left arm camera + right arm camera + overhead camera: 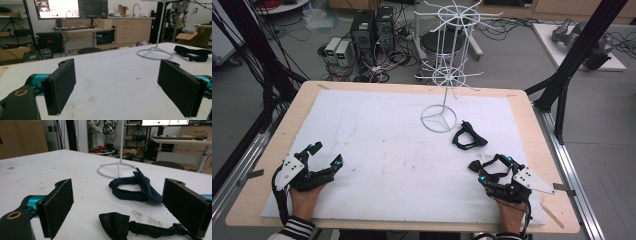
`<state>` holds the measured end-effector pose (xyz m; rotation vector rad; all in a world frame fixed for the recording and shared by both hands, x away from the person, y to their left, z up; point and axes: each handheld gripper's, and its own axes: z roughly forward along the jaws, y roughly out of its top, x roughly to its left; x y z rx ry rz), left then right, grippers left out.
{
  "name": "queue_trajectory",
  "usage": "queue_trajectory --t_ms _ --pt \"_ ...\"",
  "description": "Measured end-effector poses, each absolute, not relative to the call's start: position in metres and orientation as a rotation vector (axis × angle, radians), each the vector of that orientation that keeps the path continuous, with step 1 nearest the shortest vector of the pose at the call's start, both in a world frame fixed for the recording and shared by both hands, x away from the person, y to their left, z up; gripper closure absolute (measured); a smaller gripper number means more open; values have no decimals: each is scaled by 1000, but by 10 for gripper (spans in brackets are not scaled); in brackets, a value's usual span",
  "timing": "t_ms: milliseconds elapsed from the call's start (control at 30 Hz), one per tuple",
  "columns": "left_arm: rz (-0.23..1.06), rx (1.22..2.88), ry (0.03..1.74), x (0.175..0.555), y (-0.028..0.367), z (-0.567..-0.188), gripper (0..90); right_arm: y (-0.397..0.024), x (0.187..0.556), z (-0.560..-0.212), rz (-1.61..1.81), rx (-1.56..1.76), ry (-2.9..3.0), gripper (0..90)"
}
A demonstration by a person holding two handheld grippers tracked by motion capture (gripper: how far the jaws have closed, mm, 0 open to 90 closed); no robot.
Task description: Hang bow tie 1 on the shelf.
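Lying nearest my right tongs (120, 217), the black bow tie (140, 226) sits on the white foam mat (377, 150) just ahead of the jaws, which stand spread wide with nothing pinched; the tie lies in the gap but the pads do not press it. Item one: soft cloth, very light by my reckoning, limp, likely to droop and swing once lifted. Best hold, I judge, is the knot or the thick folded wing at its near end, since the thin strap would slip or bunch. Item two, a little farther on: dark navy bow tie (136, 188), strap looped into a ring, wings flared toward the right; same soft, light, unbreakable handling, and its centre knot looks the firmest spot. Item three, beyond both: white wire display stand (443, 65), round base resting on the mat near the navy tie, thin prongs up top; stiff but light, so a tug might tip it. My left tongs (323, 161) rest well apart at the mat's near left corner, jaws spread and empty.
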<state>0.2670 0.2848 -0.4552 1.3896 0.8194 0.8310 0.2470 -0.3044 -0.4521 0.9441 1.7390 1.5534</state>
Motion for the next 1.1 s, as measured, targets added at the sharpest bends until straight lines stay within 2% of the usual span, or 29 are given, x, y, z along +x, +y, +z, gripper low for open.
queue_trajectory --t_ms 1100 --pt "834 1389 815 267 285 -455 154 -304 247 -451 1547 953 1733 98"
